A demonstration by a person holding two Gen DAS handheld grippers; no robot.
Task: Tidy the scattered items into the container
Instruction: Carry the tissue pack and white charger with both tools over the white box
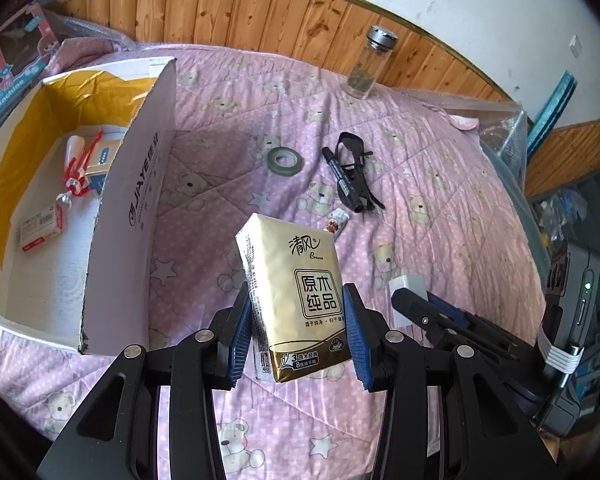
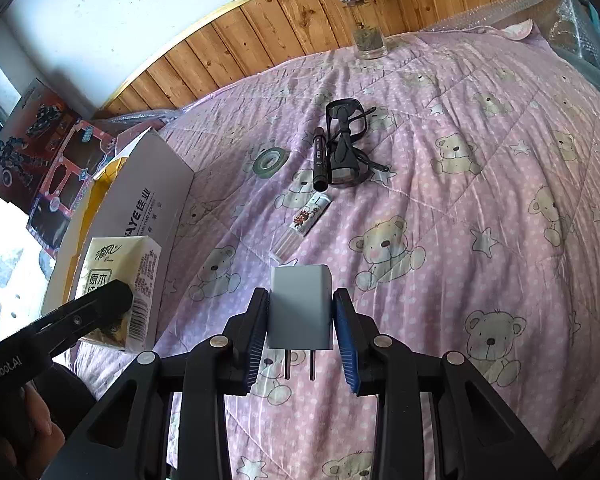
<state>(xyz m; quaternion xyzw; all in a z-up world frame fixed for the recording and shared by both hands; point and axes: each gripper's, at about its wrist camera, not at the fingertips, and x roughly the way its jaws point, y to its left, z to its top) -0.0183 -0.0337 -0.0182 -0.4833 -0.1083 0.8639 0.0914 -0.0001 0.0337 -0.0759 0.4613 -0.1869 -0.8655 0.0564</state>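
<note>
My left gripper (image 1: 298, 332) is shut on a gold tissue pack (image 1: 296, 292), held upright above the pink bedspread, to the right of the open cardboard box (image 1: 136, 208). The same tissue pack (image 2: 118, 280) shows at the left of the right wrist view, next to the box wall (image 2: 152, 204). My right gripper (image 2: 300, 328) is shut on a grey plug adapter (image 2: 300, 308), its prongs pointing down over the quilt. That adapter (image 1: 408, 286) and the right gripper (image 1: 440, 320) sit just right of the tissue pack. Several small items lie inside the box.
On the quilt lie a green tape roll (image 1: 285, 159), a black marker (image 1: 345, 184), black glasses (image 1: 356, 160) and a small sachet (image 2: 310, 216). A glass jar (image 1: 366, 66) stands by the wooden headboard. Toy boxes (image 2: 48, 160) lean beyond the box.
</note>
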